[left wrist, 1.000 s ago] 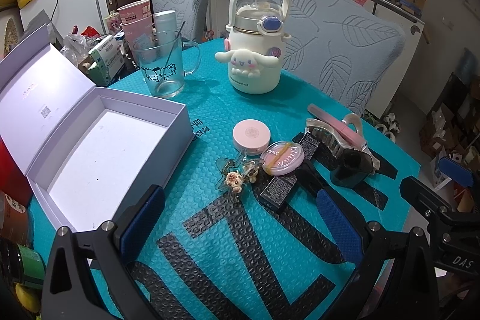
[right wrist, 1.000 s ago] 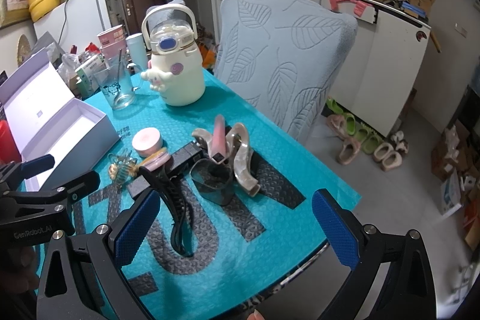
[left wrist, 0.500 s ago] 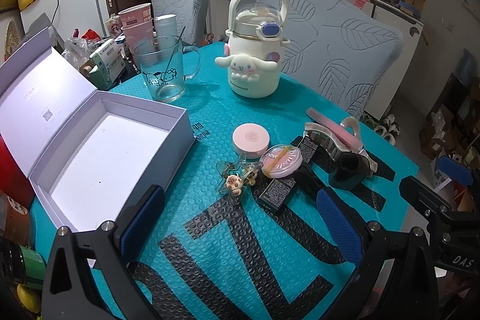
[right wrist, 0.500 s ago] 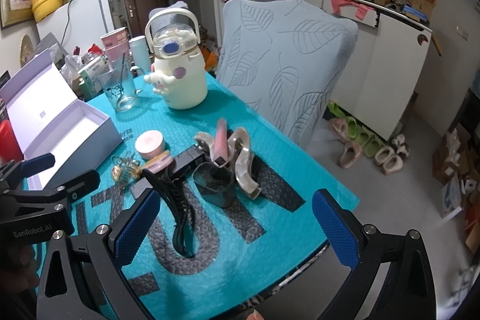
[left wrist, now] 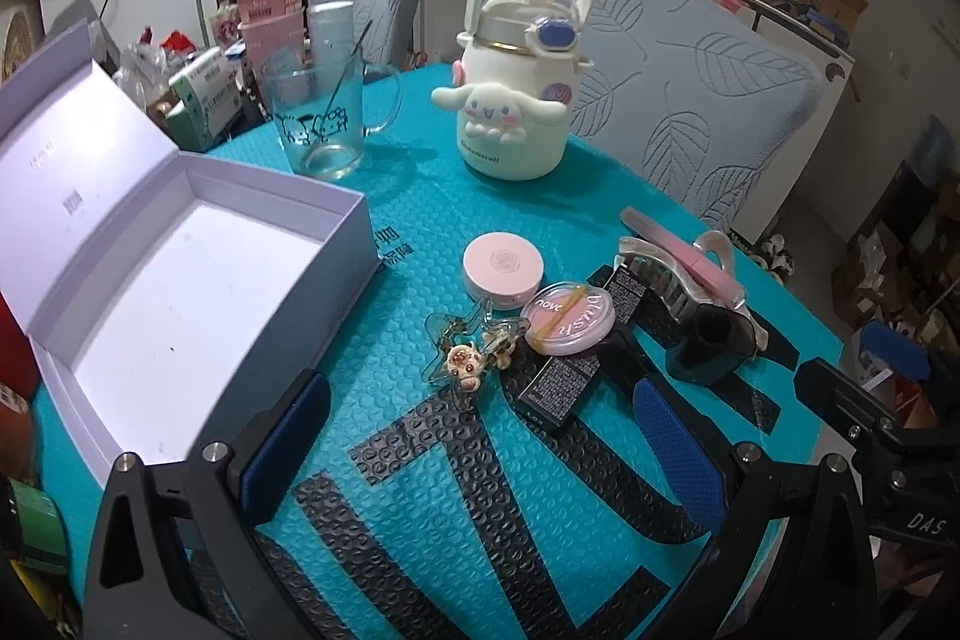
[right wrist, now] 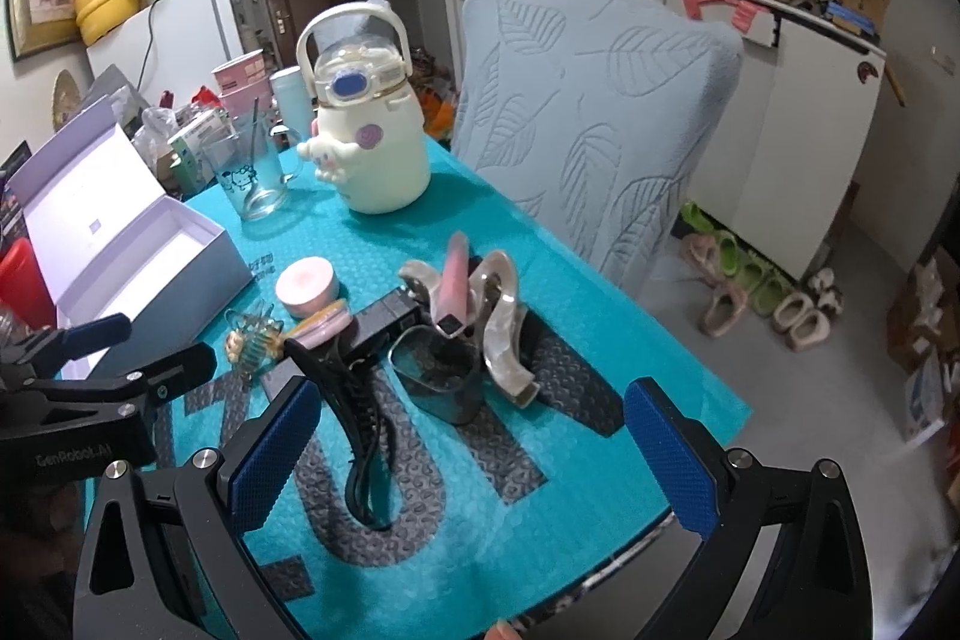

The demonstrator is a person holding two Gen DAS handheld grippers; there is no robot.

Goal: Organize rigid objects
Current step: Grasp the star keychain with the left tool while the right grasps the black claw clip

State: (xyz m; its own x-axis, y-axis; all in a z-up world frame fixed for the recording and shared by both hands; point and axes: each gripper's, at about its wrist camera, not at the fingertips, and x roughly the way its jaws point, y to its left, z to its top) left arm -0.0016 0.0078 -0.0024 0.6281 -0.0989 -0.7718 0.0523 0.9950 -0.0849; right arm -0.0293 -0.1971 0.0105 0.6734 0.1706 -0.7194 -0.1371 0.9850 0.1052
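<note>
A cluster of small items lies on the teal mat (left wrist: 456, 490): a pink round jar (left wrist: 503, 268), a blush compact (left wrist: 567, 319), a clear star hair clip with a charm (left wrist: 471, 352), a black carton (left wrist: 558, 388), a pearly claw clip (right wrist: 501, 334), a pink tube (right wrist: 450, 289), a dark small cup (right wrist: 441, 376) and a black hair clip (right wrist: 360, 430). An open white box (left wrist: 282, 187) stands empty at the left. My left gripper (left wrist: 480, 436) hangs open just short of the star clip. My right gripper (right wrist: 471, 454) is open over the black clip, holding nothing.
A cream cartoon bottle (left wrist: 510, 100) and a glass mug (left wrist: 318, 124) with a straw stand at the back of the table. Cups and packets (left wrist: 210, 88) crowd the far left. A leaf-patterned chair (right wrist: 594, 118) backs the right edge, where the table drops to the floor.
Both grippers stay open and almost still. The right wrist view has drifted slightly. No object has moved.
</note>
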